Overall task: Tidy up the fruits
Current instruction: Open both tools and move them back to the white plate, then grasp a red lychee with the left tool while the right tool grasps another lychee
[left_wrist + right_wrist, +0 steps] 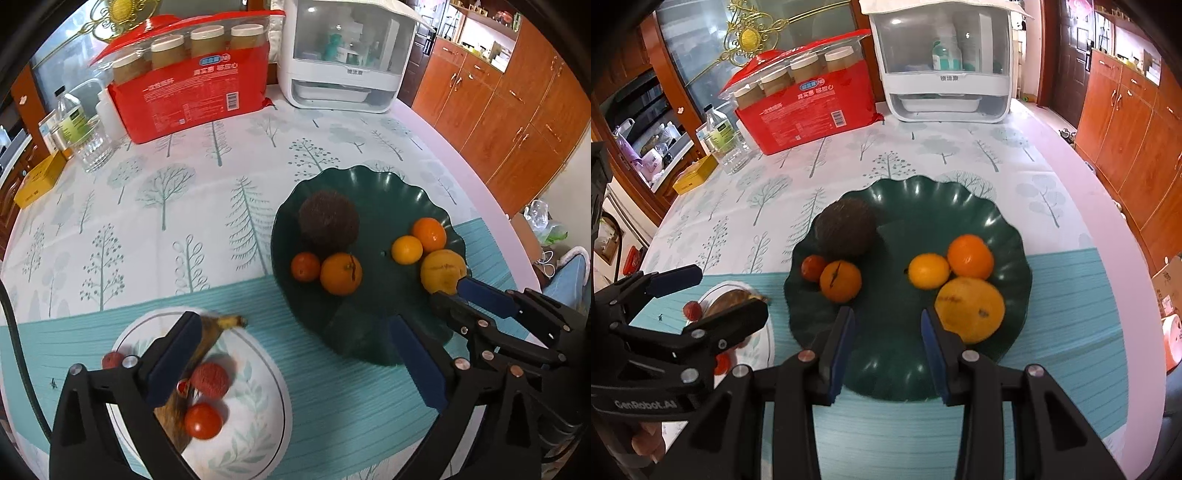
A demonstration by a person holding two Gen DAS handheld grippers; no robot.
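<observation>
Orange-brown wooden cabinets (517,110) along the right wall, dark door (1071,62) beyond, daylight across the tree-print tablecloth (166,206)

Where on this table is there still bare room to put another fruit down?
The green dish has bare floor in its middle, between the coconut with its orange and the three citrus fruits including the large yellow one. The tree-print cloth between the red package and the dish lies open. The white plate is crowded on its left.
</observation>
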